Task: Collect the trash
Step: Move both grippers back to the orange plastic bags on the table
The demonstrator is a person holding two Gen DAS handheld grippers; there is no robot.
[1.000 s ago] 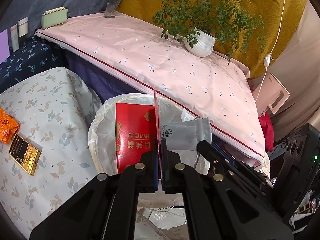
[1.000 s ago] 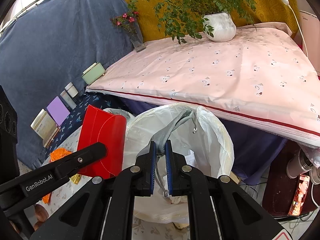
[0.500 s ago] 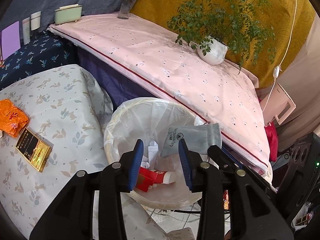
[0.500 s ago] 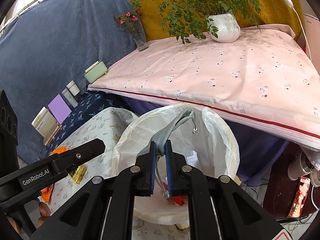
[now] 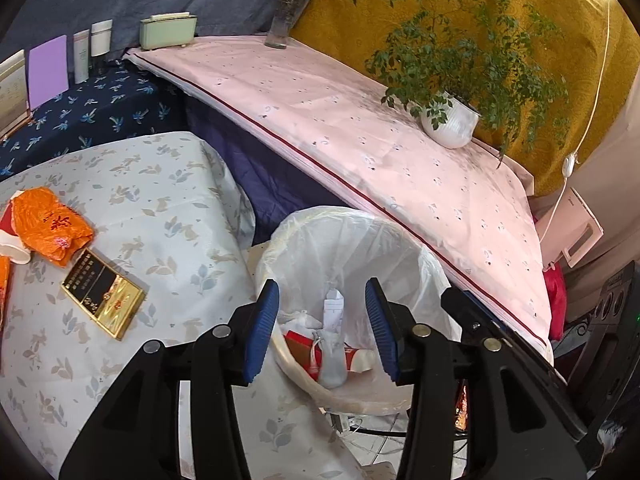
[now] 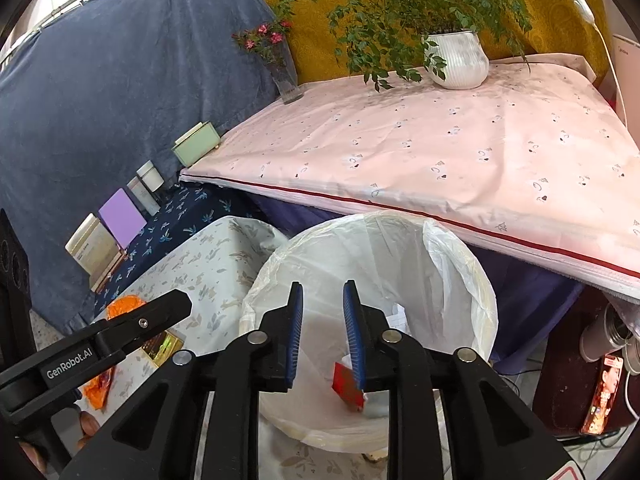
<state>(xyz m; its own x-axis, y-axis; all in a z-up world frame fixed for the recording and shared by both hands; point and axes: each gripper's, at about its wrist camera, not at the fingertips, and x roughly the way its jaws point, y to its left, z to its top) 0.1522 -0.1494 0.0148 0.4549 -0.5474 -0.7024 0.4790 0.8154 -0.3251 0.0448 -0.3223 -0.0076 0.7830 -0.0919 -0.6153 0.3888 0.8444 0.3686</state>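
A bin lined with a white bag point(image 5: 320, 236) point(image 6: 464, 264) stands beside the leaf-print table. Inside lie a red envelope point(image 5: 300, 346) point(image 6: 348, 386) and a grey drawstring pouch point(image 5: 332, 364). My left gripper point(image 5: 322, 320) is open and empty above the bin's near rim. My right gripper point(image 6: 322, 328) is open and empty over the bin. On the table point(image 5: 160, 208) lie an orange wrapper point(image 5: 50, 224) point(image 6: 124, 306) and a black-and-gold box point(image 5: 102, 294) point(image 6: 162, 346), to the left of both grippers.
A pink-covered table point(image 5: 360, 132) point(image 6: 440, 148) rises behind the bin, with a potted plant point(image 5: 450, 120) point(image 6: 456, 60), a flower vase point(image 5: 284, 20) and a green box point(image 5: 166, 30). A dark blue surface point(image 5: 80, 116) holds bottles and a purple card. Cables and clutter lie on the floor at right.
My left gripper let go of the red envelope, which fell into the bin, and opened wide. My right gripper opened and the grey pouch dropped into the bin.
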